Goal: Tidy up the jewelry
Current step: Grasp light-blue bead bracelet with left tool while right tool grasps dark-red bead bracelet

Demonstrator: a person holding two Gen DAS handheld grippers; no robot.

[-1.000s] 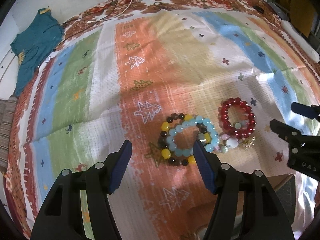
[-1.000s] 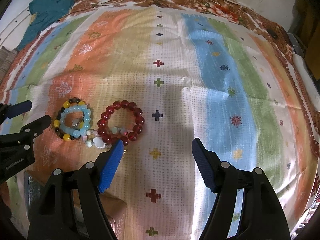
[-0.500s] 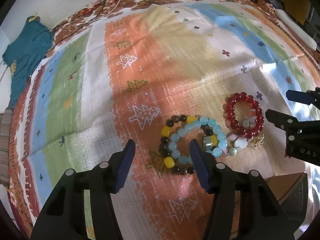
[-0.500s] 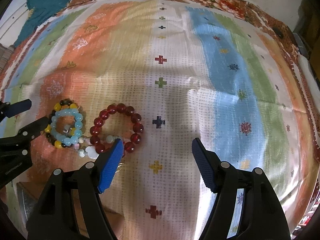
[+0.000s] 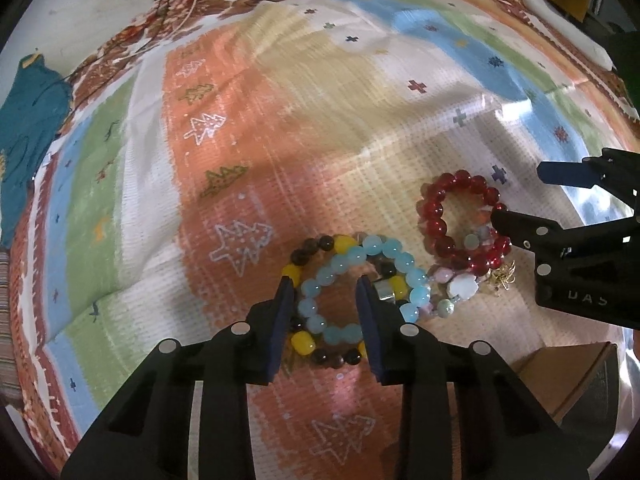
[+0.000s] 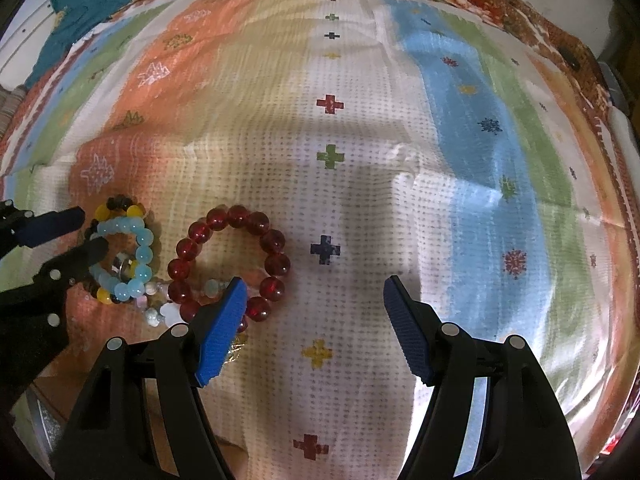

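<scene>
Several bead bracelets lie together on a striped cloth. A light blue bracelet (image 5: 362, 258) rests on a yellow-and-brown one (image 5: 301, 342); a dark red one (image 5: 440, 216) lies to their right, over a small pastel bracelet (image 5: 460, 286) with a gold charm. My left gripper (image 5: 326, 312) is open and lowered over the blue and yellow bracelets, its fingers straddling their left part. My right gripper (image 6: 310, 328) is open and empty, just right of the red bracelet (image 6: 264, 224). The blue bracelet also shows in the right wrist view (image 6: 140, 240).
A cardboard box (image 5: 560, 376) sits at the near right of the bracelets. A teal garment (image 5: 28, 128) lies at the cloth's far left edge. Cables (image 5: 172, 12) run along the far edge. The striped cloth (image 6: 400, 120) stretches beyond the grippers.
My left gripper has moved forward and down onto the blue and yellow bracelets and its fingers have narrowed. My right gripper has edged closer to the red bracelet.
</scene>
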